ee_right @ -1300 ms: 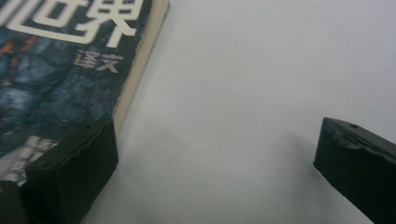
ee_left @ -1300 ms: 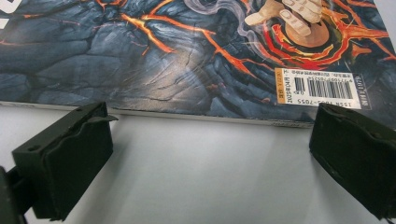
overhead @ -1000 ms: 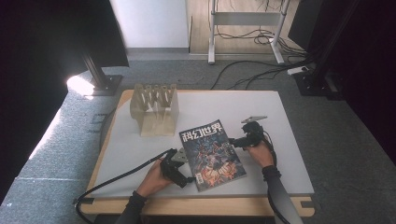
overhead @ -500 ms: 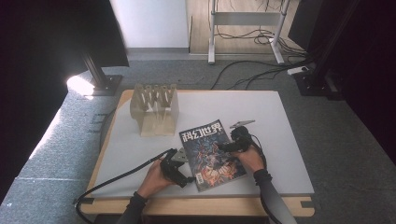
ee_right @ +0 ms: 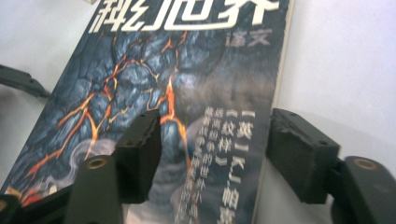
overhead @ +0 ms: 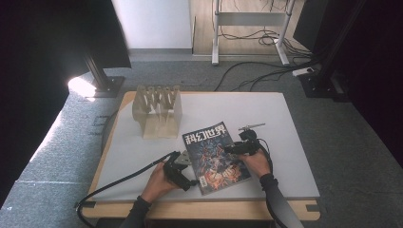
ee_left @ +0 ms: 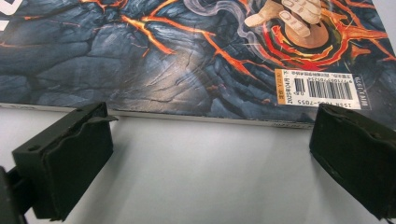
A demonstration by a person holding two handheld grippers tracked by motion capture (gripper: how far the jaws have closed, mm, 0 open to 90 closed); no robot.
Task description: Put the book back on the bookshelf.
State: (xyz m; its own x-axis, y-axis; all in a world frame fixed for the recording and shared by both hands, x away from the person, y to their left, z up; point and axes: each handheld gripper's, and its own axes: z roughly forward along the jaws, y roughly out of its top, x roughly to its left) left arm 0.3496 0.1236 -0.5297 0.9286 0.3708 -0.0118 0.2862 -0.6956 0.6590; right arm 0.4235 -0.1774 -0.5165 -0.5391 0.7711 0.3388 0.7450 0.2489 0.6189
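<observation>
Two grippers are working a magazine lying flat at lower centre of the table. Left gripper is sitting wide open at its lower-left edge. Right gripper is part-open, jaws just been closing, straddling the right edge without pinching.

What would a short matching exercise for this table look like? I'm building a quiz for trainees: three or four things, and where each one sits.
Things:
1. magazine
2. wooden rack
3. left gripper
4. right gripper

Places:
A. at the magazine's left edge, near its lower corner
B. flat on the table, near the front edge
C. over the magazine's right edge
D. far left part of the table

Pairs: 1-B, 2-D, 3-A, 4-C
</observation>
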